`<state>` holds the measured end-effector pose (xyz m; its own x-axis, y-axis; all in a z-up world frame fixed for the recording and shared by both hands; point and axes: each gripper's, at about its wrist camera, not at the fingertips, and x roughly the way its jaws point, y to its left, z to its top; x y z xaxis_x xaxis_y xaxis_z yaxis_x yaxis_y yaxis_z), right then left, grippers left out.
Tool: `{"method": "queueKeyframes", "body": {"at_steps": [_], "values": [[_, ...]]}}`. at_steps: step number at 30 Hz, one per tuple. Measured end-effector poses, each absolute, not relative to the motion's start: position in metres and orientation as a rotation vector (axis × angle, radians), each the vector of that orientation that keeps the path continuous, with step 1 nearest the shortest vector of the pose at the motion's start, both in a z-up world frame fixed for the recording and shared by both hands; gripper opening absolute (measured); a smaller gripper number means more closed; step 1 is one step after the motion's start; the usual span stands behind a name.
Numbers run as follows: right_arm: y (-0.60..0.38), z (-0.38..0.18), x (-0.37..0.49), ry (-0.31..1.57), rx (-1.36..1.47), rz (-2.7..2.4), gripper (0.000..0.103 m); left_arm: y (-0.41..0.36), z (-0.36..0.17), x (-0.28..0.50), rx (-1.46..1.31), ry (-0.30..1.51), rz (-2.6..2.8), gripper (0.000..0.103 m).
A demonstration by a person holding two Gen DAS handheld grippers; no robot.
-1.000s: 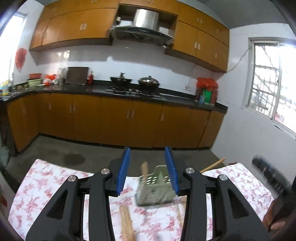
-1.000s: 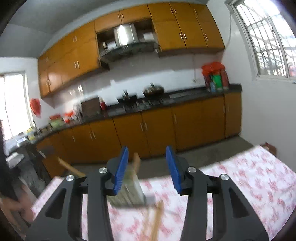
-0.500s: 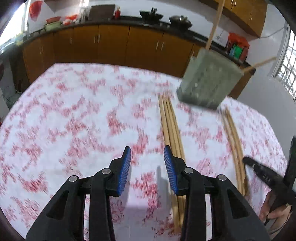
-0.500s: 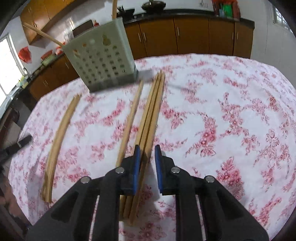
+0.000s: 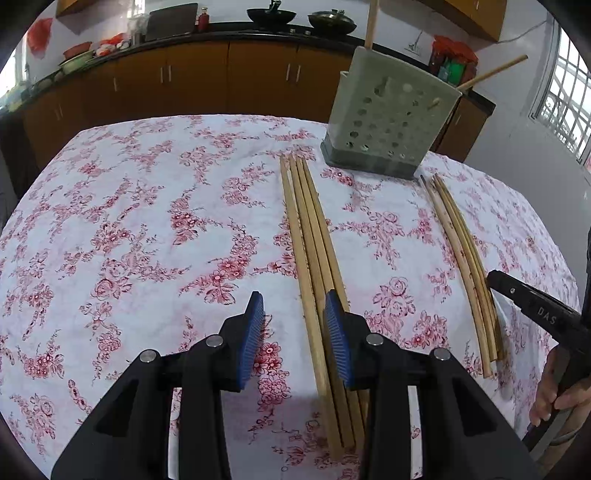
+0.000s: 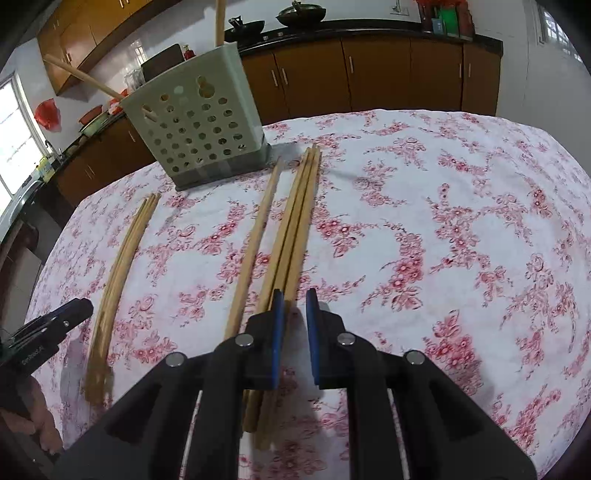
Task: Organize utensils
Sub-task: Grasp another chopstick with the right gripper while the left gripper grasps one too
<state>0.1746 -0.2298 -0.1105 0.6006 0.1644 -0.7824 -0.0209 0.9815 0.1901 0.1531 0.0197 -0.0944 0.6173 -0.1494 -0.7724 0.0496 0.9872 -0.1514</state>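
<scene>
Two chopstick bundles lie flat, one under each tool. The left bundle [image 5: 314, 240] runs straight ahead from the left gripper [image 5: 294, 295]. Its jaws are half open, with the leftmost stick between the pads untouched and the other three under the right pad. The right gripper [image 6: 294, 293] is pinched narrow, apparently on the outermost stick [image 6: 305, 221] of the right bundle [image 6: 290, 229], at the near end.

Risks:
- The sticks touch side by side, so the left jaws could nip two or skate off a round one.
- The right grip is far from the stick's middle, so it will likely droop or swivel on the lift.
- The neighbours may get dragged.

Look: plain pale wood, long, thin, slightly tapered. The right bundle has one loose stick [image 6: 258, 229] lying apart to its left.

The holder [image 5: 388, 122] stands beyond both tools, between the bundles' far tips. It is perforated grey-green and already has an upright stick [image 5: 371, 22] in it and a slanted one [image 5: 495, 72] poking through a hole. Everything sits on a floral tablecloth [image 5: 129, 221].
</scene>
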Motion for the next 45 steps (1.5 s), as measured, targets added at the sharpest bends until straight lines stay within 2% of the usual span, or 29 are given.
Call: {"method": "queueKeyframes", "body": {"at_steps": [1, 2, 5, 14, 30, 31, 33, 34, 40, 45], "values": [[-0.228, -0.112, 0.175, 0.926, 0.154, 0.099, 0.014, 0.019, -0.095, 0.154, -0.116, 0.902, -0.113, 0.037], [-0.226, -0.112, 0.175, 0.920, 0.129, 0.076, 0.010, 0.019, -0.095, 0.154, -0.116, 0.903, -0.112, 0.037], [-0.232, -0.112, 0.176, 0.916, 0.143, 0.045, 0.009, 0.019, -0.096, 0.154, -0.108, 0.903, -0.111, 0.036], [-0.235, -0.112, 0.175, 0.907, 0.141, 0.037, 0.009, 0.020, -0.102, 0.155, -0.107, 0.926, -0.118, 0.029], [-0.240, -0.111, 0.169, 0.915, 0.163, 0.043, 0.010, 0.015, -0.104, 0.149, -0.004, 0.917, -0.109, 0.026], [-0.240, -0.111, 0.168, 0.914, 0.159, 0.045, 0.010, 0.016, -0.103, 0.150, -0.010, 0.917, -0.108, 0.025], [-0.239, -0.111, 0.168, 0.910, 0.139, 0.048, 0.009, 0.019, -0.103, 0.153, -0.006, 0.917, -0.089, 0.011], [-0.240, -0.111, 0.168, 0.907, 0.143, 0.047, 0.009, 0.022, -0.103, 0.157, 0.004, 0.917, -0.071, 0.009], [-0.264, -0.111, 0.169, 0.882, 0.195, 0.008, 0.008, 0.068, -0.102, 0.184, -0.105, 0.926, 0.005, 0.008], [-0.263, -0.112, 0.166, 0.874, 0.192, 0.018, 0.010, 0.074, -0.103, 0.183, -0.114, 0.906, -0.017, 0.008]]}}
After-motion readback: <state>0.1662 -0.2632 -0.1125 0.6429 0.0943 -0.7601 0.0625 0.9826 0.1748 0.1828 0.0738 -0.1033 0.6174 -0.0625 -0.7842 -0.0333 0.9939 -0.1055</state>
